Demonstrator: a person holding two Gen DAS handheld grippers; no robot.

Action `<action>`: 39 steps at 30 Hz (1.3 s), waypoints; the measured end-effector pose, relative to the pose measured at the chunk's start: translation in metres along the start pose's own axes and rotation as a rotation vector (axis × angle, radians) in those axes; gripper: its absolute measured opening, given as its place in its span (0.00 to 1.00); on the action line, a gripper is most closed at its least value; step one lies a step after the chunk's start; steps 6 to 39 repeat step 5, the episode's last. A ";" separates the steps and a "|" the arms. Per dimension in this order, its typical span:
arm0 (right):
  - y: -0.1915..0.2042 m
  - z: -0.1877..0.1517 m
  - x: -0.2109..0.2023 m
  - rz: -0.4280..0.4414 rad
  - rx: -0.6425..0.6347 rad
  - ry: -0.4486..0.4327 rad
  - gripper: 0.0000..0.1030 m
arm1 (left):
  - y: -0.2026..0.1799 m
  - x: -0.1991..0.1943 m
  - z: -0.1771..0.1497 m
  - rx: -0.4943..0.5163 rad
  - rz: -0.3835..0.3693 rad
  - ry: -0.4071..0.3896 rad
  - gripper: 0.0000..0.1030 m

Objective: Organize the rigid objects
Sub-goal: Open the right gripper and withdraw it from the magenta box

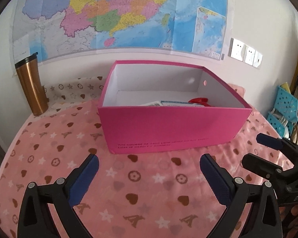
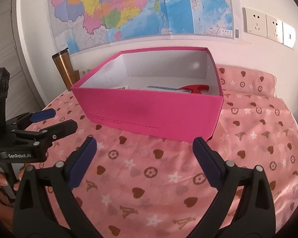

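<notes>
A pink open box stands on the pink patterned cloth. Inside it lie a red plastic piece and flat white and blue packets, mostly hidden by the near wall. My left gripper is open and empty, a little in front of the box. My right gripper is open and empty, also in front of the box. The right gripper shows at the right edge of the left wrist view; the left one shows at the left of the right wrist view.
A copper tumbler stands upright at the back left near the wall. A map hangs on the wall. Wall sockets sit at the right. Blue baskets stand beyond the table's right edge.
</notes>
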State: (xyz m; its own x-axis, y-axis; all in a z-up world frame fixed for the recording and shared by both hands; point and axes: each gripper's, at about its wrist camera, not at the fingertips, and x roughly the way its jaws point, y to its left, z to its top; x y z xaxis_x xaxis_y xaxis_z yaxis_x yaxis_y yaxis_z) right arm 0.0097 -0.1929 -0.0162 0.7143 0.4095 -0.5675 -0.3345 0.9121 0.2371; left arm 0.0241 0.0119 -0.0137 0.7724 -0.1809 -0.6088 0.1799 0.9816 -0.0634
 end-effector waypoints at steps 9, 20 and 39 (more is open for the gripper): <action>0.001 -0.004 -0.001 -0.005 0.005 0.006 0.95 | -0.004 0.003 -0.006 0.009 0.009 0.022 1.00; 0.001 -0.004 -0.001 -0.005 0.005 0.006 0.95 | -0.004 0.003 -0.006 0.009 0.009 0.022 1.00; 0.001 -0.004 -0.001 -0.005 0.005 0.006 0.95 | -0.004 0.003 -0.006 0.009 0.009 0.022 1.00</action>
